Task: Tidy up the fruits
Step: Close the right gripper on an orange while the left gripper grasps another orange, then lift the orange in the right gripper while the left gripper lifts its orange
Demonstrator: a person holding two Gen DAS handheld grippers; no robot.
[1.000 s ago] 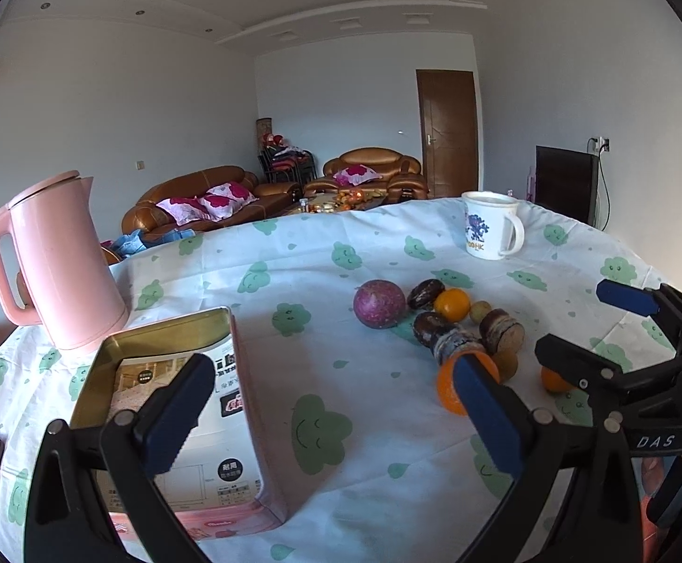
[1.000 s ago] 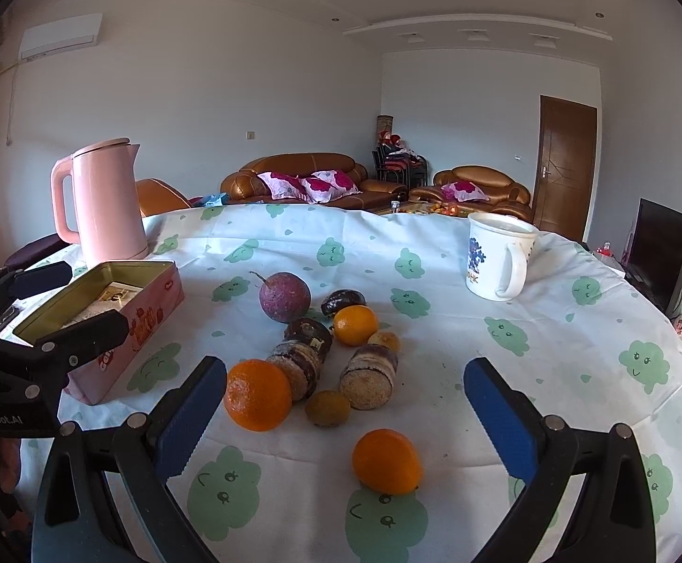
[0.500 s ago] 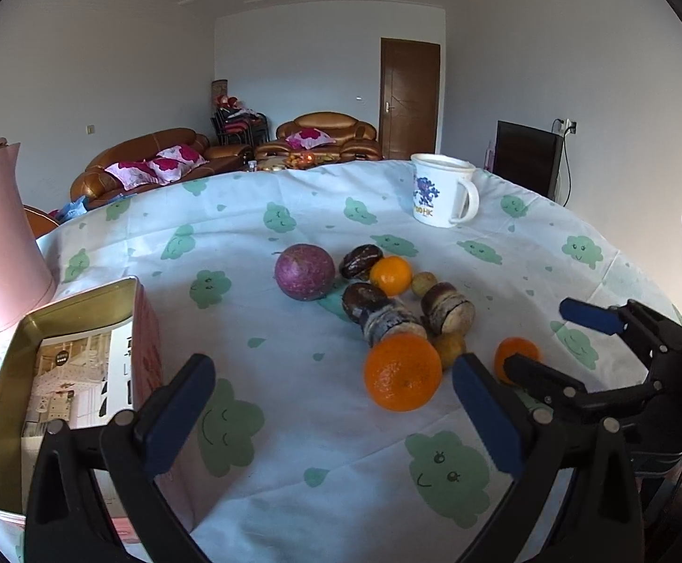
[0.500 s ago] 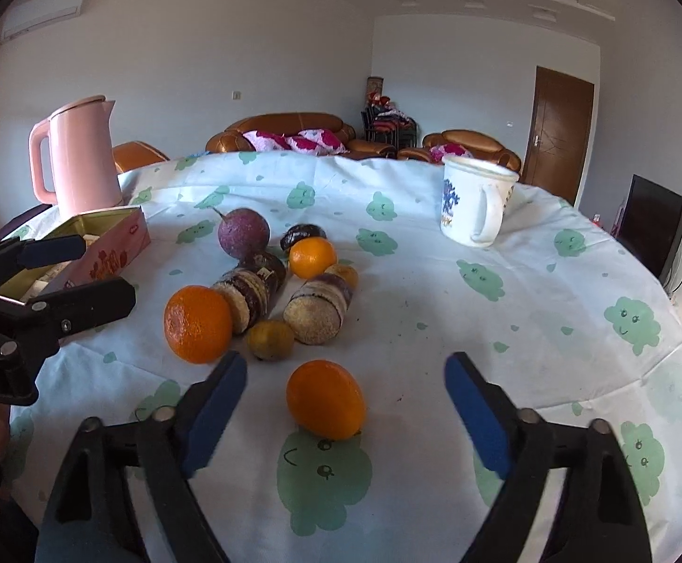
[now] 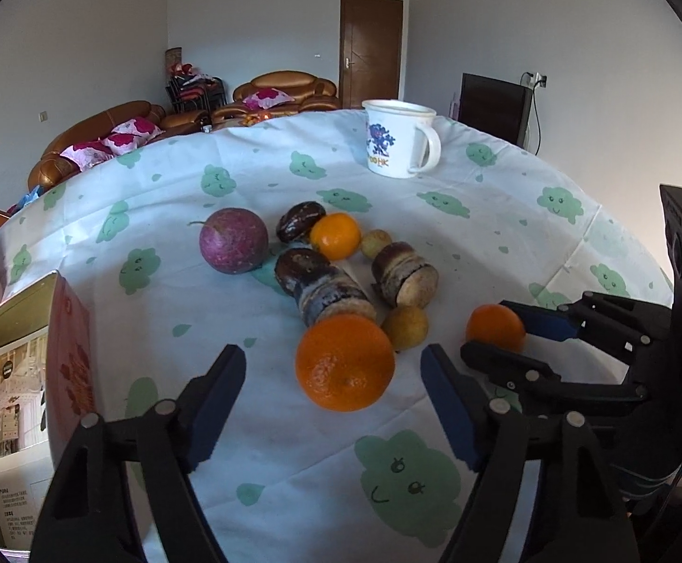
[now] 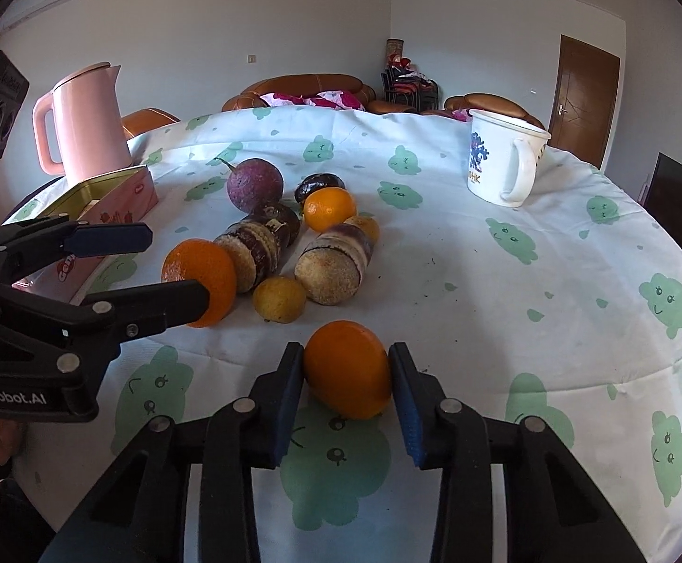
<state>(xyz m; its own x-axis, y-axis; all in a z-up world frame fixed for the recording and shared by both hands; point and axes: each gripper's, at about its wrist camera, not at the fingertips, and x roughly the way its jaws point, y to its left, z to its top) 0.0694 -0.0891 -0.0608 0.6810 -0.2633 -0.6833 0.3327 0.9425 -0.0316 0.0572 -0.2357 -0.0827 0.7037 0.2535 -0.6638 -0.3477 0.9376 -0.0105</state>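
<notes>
The kettle (image 6: 85, 117) is cut to a pink sliver at the left edge of the left wrist view, and the tin (image 5: 17, 403) runs off that same edge. What the dark, cracked lumps (image 5: 326, 288) in the pile really are is hard to make out.

A bench under a white cloth (image 6: 505, 291) with green smiling clouds fills both views. Behind it are brown sofas (image 5: 279, 89) with pink cushions, a brown door (image 5: 371, 51), a dark screen (image 5: 493, 105) on the right, and white walls. A mug (image 6: 505, 164) stands at the far right of the bench; the kettle and tin sit far left in the right wrist view.

Right gripper (image 6: 346, 382): narrowed onto the near orange (image 6: 346, 368), both blue pads touching its sides, the fruit resting on the cloth at the near edge of the pile.

Left gripper (image 5: 333, 384): spread wide, blue pads either side of the big orange (image 5: 344, 362), clear gaps on both flanks, touching nothing. That orange lies on the cloth, touching the dark lumps behind it, with a small yellow fruit (image 5: 404, 328) just to its right. A purple fruit (image 5: 233, 246) sits far left of the pile, a third orange (image 5: 335, 235) toward the far side.
</notes>
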